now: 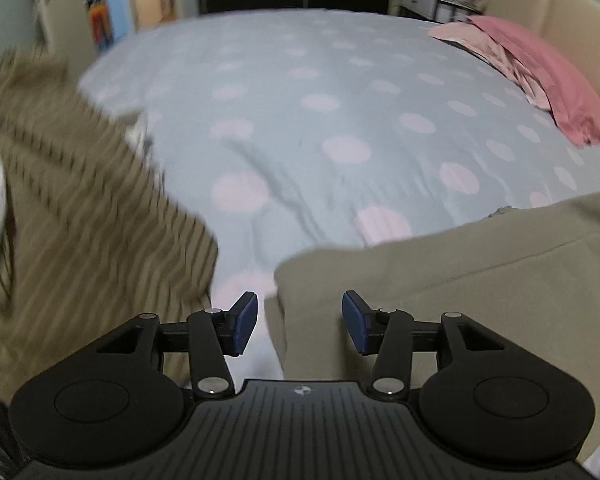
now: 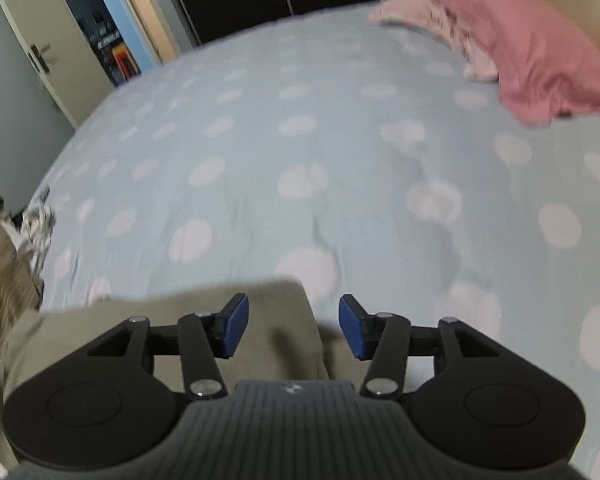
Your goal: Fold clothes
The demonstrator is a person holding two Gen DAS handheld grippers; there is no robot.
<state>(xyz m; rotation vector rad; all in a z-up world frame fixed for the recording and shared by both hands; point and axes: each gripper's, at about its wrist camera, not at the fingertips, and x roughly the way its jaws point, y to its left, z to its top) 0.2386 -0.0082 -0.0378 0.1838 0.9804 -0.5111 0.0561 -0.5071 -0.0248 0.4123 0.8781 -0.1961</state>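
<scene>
You have one khaki garment (image 1: 460, 280) lying flat with straight edges on the bed (image 1: 300, 120), at its near edge; it looks folded, though I cannot tell whether another fold is due. Your left hand-held gripper (image 1: 300, 322) hangs over that garment's left corner, jaws spread and holding nothing. Your right hand-held gripper (image 2: 294, 326) sits over its right corner (image 2: 292, 320), also spread and empty. Left of the khaki garment, a striped brown garment (image 1: 80, 208) lies rumpled with other clothes. That heap, I judge, is what remains for you.
</scene>
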